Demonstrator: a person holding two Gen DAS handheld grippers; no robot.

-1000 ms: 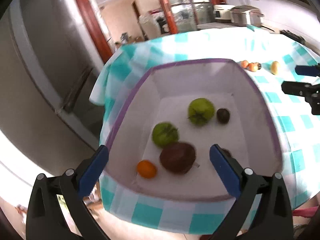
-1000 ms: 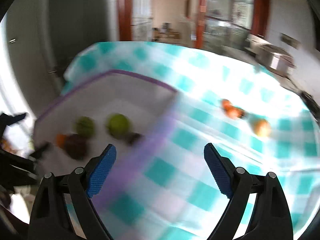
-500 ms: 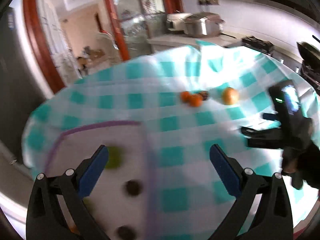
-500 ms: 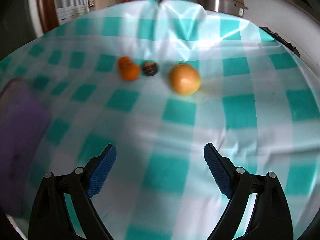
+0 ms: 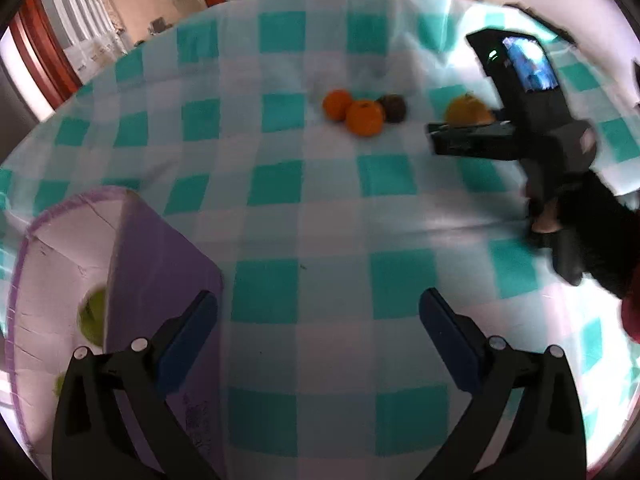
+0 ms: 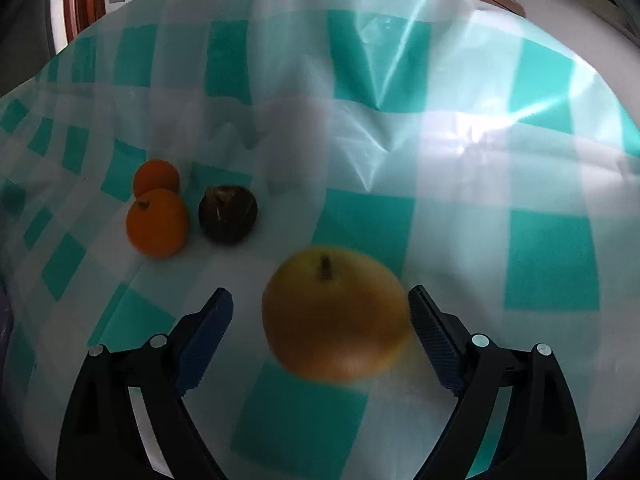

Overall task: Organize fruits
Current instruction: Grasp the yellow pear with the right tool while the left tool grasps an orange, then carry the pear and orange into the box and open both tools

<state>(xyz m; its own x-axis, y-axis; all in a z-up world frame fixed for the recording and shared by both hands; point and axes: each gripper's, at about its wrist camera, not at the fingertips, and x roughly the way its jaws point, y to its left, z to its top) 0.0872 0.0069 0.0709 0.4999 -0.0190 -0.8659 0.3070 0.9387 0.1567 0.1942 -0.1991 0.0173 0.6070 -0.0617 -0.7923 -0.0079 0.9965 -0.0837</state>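
A table draped in a glossy teal-and-white checked plastic cloth [image 5: 328,216] is spread across both views; its creases and bright glare suggest a slick, thin film. At the near left edge of the left wrist view a lilac-rimmed, white-lined fabric storage box [image 5: 160,248] is seen, soft-walled and slightly sagging, with a green round fruit [image 5: 94,312] partly visible inside.

The task's next item, a large yellow-orange, stemmed round fruit [image 6: 334,312], is found on the cloth directly between the fingers of the right gripper [image 6: 320,328]. The jaws are held wide apart; the right pad [image 6: 432,332] is just beside the fruit's skin, perhaps touching, while a clear gap is left on the other side, so nothing is gripped yet. The fruit is judged to be fairly heavy, firm and smooth-skinned, and liable to roll on the slick cloth; it is best taken across its widest girth, below the stem, with moderate pressure so that the skin is not bruised.

Further off, two small bright orange citrus fruits [image 6: 158,222] [image 6: 156,178] are clustered, touching each other, with a small dark brown round fruit [image 6: 228,214] just beside them. These are judged light and firm.

The left gripper [image 5: 318,340] is held fully open above bare cloth beside the box, with nothing between its blue pads.
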